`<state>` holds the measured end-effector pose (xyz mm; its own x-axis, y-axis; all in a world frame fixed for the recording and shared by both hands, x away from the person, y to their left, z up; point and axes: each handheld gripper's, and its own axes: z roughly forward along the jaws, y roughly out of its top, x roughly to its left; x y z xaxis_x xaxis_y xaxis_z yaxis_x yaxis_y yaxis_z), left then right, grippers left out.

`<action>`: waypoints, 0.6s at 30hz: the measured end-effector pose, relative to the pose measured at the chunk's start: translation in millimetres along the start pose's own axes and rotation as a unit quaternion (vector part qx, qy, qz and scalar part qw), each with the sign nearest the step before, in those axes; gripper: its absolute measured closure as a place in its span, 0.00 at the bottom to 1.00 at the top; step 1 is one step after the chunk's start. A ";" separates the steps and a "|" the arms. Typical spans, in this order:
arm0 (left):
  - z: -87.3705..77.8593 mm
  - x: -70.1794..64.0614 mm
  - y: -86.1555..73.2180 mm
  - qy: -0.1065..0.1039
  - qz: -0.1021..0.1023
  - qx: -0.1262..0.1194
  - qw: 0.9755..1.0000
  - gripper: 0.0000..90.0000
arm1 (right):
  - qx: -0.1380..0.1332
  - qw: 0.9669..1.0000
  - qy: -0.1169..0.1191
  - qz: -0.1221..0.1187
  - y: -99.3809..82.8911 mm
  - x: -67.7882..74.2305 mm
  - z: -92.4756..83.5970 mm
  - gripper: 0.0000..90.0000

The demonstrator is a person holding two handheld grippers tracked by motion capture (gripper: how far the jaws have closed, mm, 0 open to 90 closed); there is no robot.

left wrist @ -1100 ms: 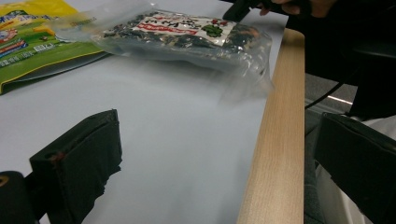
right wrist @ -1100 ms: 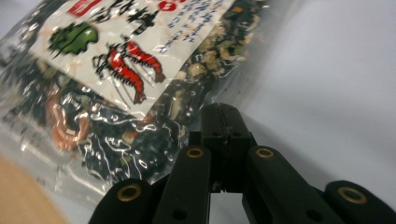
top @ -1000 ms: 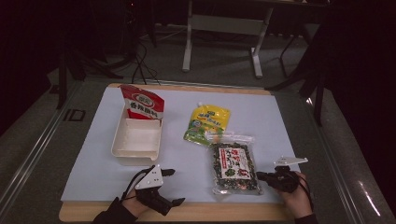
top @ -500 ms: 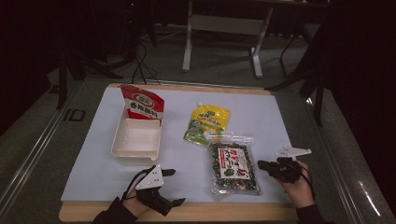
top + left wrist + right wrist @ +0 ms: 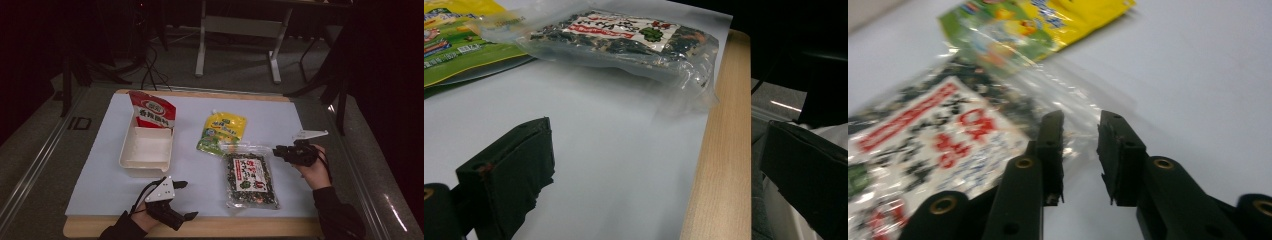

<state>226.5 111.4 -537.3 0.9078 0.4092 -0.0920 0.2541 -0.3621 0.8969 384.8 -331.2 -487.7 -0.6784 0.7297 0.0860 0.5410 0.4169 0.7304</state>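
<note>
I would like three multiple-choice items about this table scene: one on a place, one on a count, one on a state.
1. Where does the yellow-green pouch lie?
A. inside the white tray
B. beside the clear dark-food bag
C. on the floor

2. How many food packets are at the table?
A. three
B. one
C. six

3. How is the white tray?
A. full of packets
B. upside down
C. empty

Answers: 1 B, its corner reaches the clear dark-food bag; 2 A, pouch, clear bag and red packet; 3 C, only its bare white bottom shows.

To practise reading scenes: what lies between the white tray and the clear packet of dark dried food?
In the high view, only bare pale sheet separates white tray and clear packet.
</note>
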 end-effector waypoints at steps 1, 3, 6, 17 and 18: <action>0.1 0.0 -0.1 0.000 0.000 0.001 1.000 0.03 | 0.013 1.000 0.002 0.006 3.7 -8.5 10.8 0.69; 0.2 -0.1 -0.2 0.000 -0.001 0.001 1.000 0.03 | 0.023 1.000 0.002 0.013 6.2 -14.7 19.5 0.66; 0.4 0.5 -0.5 -0.001 -0.002 0.001 1.000 0.03 | 0.037 0.999 0.001 0.016 9.7 -20.7 31.4 0.59; -0.1 2.2 -1.9 -0.004 -0.006 0.002 1.000 0.03 | 0.081 0.996 0.021 0.036 19.5 -35.4 60.3 0.50; 0.0 2.1 -1.9 -0.004 -0.006 0.002 1.000 0.03 | 0.083 0.996 0.025 0.037 19.7 -35.6 61.1 0.51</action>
<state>227.9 113.0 -539.2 0.9072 0.4071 -0.1063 0.2665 -0.3605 0.8939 450.0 -315.9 -517.7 -0.6543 0.7364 0.1721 0.6631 0.4492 0.5987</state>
